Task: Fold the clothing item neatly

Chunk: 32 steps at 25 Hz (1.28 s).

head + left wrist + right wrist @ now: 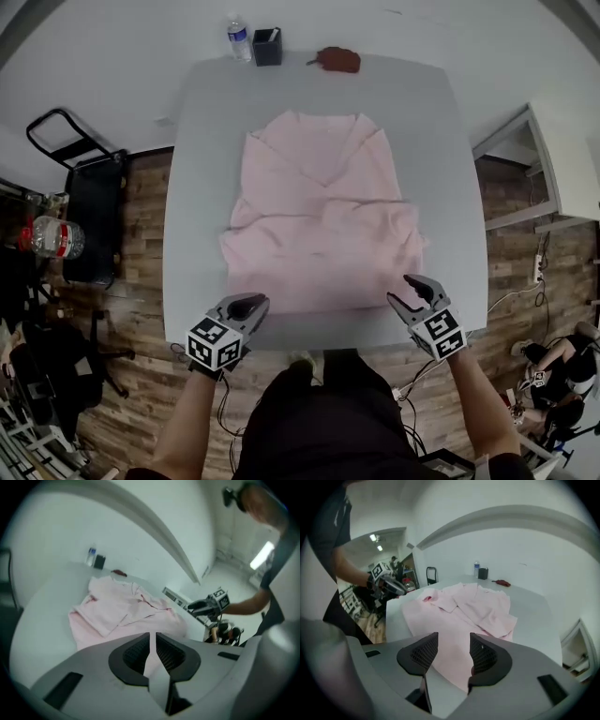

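**Item:** pink garment [323, 225], lying spread on the grey table [197, 187]. The collar is toward the far edge and the hem along the near edge. The sleeves appear to be folded in over the body, and a ridge of creases is crossing the middle.

**Left gripper** [255, 303]: being held at the near-left hem corner. Its fingers [136, 654] are being held almost together, with a thin pink sliver showing between them. Whether cloth is being pinched cannot be told.

**Right gripper** [403, 289]: being held at the near-right hem corner. Its fingers [423, 654] are being held well apart, with nothing pressed between them.

**Step, as judged:** the hem is being taken up for a fold toward the collar.

**Handling note:**
- Both corners are best being gripped at matching points just inside the hem, through every layer.
- The corners are best being lifted level and together, and carried straight over so the side edges are being kept aligned.
- Otherwise the middle creases are likely being locked in.

**Also on the table:** bottle [239, 39], black cup [267, 46] and dark red object [339, 59], all at the far edge and well apart from the garment.
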{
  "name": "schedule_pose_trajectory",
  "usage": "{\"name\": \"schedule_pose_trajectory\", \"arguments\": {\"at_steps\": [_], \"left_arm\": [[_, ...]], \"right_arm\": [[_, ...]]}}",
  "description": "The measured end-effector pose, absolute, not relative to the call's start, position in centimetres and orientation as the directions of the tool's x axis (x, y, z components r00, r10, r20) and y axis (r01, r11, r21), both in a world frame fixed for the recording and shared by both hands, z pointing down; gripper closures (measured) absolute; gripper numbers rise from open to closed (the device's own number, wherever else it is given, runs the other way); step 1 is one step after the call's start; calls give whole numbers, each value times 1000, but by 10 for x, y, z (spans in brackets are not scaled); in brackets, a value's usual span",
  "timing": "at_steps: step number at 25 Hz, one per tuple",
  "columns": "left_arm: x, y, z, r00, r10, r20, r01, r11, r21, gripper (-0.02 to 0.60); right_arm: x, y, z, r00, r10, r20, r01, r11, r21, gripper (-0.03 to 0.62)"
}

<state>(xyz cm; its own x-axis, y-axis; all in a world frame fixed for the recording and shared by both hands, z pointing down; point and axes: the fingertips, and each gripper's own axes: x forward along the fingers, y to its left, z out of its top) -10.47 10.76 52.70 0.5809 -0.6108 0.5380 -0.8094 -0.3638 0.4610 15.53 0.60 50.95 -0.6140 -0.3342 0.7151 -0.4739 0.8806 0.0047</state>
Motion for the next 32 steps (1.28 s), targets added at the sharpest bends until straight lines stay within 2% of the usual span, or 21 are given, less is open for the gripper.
{"name": "schedule_pose_trajectory", "arguments": {"at_steps": [3,9,13,16,22,30,32], "left_arm": [[-76,110,528,499,-642,582,-858,-462,226,530],[-55,122,550,392,-655,646,-862,-507,9,428],[-65,136,578,215,-636,741,-806,-544,-234,379],[-70,148,595,87,-639,765,-725,-567,-392,368],[-81,141,616,-19,-625,781,-616,-607,-501,367],[-84,118,615,-62,-663,746,-535,-609,-586,370],[-84,117,618,-64,-667,742,-511,-617,-599,412]], "right_arm": [[152,34,519,-577,-368,730,-406,904,134,382],[156,62,543,-535,-396,746,-366,905,218,382],[162,66,563,-477,-451,754,-284,892,353,382],[173,68,579,-416,-506,755,-190,861,472,382],[190,56,607,-333,-580,743,-13,791,612,382],[182,25,604,-334,-646,687,49,716,697,384],[178,23,606,-335,-651,681,67,705,706,401]]}}
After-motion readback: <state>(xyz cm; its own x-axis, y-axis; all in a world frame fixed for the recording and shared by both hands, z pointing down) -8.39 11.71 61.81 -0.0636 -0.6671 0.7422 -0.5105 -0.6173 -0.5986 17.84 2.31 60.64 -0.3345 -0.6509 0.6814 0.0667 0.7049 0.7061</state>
